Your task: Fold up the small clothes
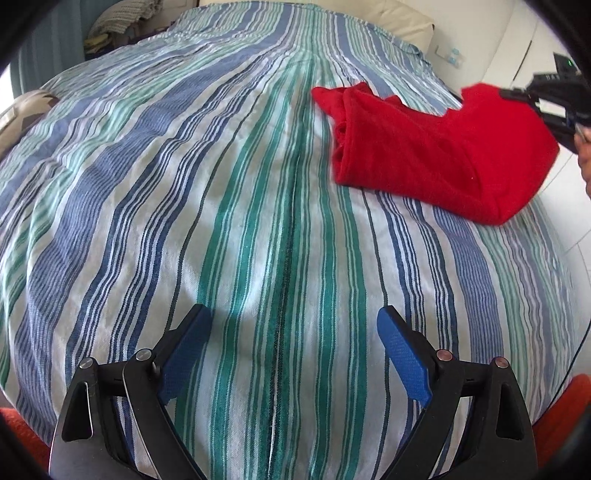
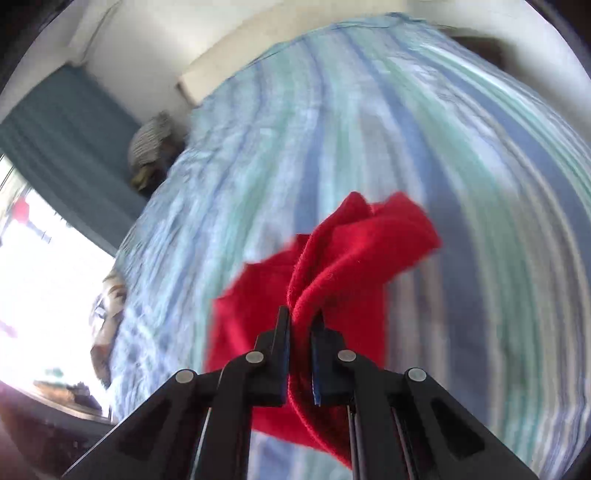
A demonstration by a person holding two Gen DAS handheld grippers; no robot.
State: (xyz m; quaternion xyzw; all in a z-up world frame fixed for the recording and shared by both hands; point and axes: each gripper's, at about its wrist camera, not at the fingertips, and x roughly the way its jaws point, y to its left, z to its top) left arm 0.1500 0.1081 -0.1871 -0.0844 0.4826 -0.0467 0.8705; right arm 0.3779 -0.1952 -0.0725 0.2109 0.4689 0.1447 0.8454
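The right tool (image 2: 301, 328) is pinching a bunched edge of the red cloth (image 2: 332, 266), with its two black jaws pressed tight on the fabric. The cloth is lifted at that edge and hangs down from the tool, while the rest of it lies on the striped bed cover (image 1: 258, 221), over on the right side of the bed as the left camera sees it. The left tool (image 1: 295, 347) is spread wide and holds nothing; it hangs just over the bare cover, well apart from the cloth. To do this step well, I think the right tool should keep its tight pinch and carry the edge slowly across, so the cloth folds over itself and does not slip out. The grip is on a crumpled lump, so the fold may come out crooked. The left tool could come over and press the flat part down, so the cloth does not slide on the bed. Then the edges should be lined up before letting go. Farther back there is a cream pillow (image 1: 399, 18) at the head of the bed, and a blue curtain (image 2: 70, 122) by the bright window. I can see no words, labels or brand names anywhere.
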